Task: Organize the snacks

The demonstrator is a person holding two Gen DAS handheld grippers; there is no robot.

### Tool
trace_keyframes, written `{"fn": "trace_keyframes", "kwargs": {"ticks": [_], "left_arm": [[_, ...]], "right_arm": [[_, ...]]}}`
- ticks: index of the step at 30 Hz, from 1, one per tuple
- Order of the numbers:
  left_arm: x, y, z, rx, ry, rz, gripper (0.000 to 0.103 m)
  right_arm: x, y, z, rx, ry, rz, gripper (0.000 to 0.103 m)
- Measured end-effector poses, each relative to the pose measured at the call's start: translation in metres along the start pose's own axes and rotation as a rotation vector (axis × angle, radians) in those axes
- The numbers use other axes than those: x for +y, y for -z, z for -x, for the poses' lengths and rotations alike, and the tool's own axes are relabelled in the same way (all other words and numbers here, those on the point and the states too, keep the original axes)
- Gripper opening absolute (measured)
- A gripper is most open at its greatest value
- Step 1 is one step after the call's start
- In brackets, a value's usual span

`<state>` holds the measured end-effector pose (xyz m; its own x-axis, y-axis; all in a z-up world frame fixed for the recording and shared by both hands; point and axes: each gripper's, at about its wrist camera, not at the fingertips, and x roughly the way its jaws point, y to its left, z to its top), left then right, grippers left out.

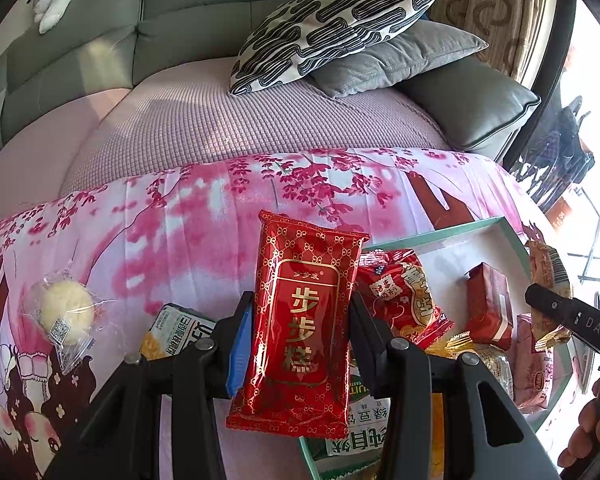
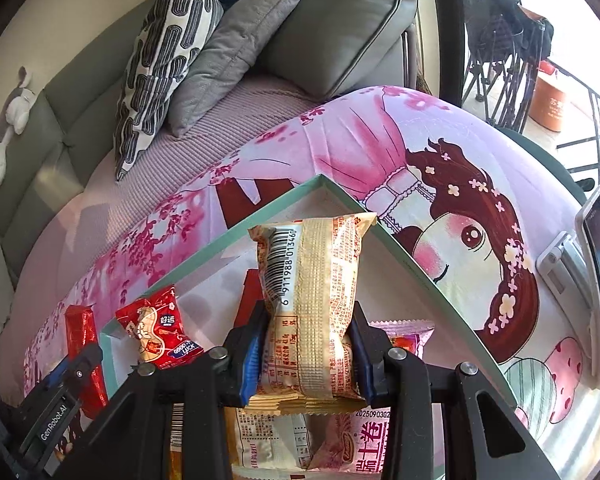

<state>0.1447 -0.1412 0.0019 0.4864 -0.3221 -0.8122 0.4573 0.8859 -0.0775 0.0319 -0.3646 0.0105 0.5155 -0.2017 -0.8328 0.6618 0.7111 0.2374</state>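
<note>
Both grippers point steeply downward over a table covered by a pink cartoon cloth [image 1: 180,216], and each is clamped on a snack. The left gripper [image 1: 300,324] has its jaws closed on the sides of a red packet [image 1: 300,320] with gold characters; the packet stands on end between the fingers, its long axis running along them, the top edge pointing away from the camera toward the sofa [image 1: 80,60] and the bottom edge hanging below the pads. It sits just at the left edge of a shallow teal-rimmed box [image 1: 440,230] that already holds several snacks, among them a red peanut bag [image 1: 400,300] and a small red carton [image 1: 490,304]. On the cloth to the left lie a wrapped round bun [image 1: 66,312], well apart, and a yellow-and-white packet [image 1: 180,330] just beside the left finger. The right gripper [image 2: 308,344] squeezes a beige packet [image 2: 312,292] with a barcode, also lengthwise along the fingers, its far end pointing toward the box's far corner, over the white floor of the box. A pink packet [image 2: 364,444] and other wrappers lie below it. In the left wrist view, part of a hand [image 1: 588,424] shows at the lower right.
</note>
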Motion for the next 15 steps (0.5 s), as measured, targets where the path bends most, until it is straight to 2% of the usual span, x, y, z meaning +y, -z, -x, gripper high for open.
{"fn": "trace_keyframes", "kwargs": {"ticks": [15], "left_arm": [[-0.0010, 0.0003, -0.0078, -0.005, 0.020, 0.001, 0.047]], "right_arm": [[0.0021, 0.0014, -0.0057, 0.025, 0.042, 0.011, 0.041]]}}
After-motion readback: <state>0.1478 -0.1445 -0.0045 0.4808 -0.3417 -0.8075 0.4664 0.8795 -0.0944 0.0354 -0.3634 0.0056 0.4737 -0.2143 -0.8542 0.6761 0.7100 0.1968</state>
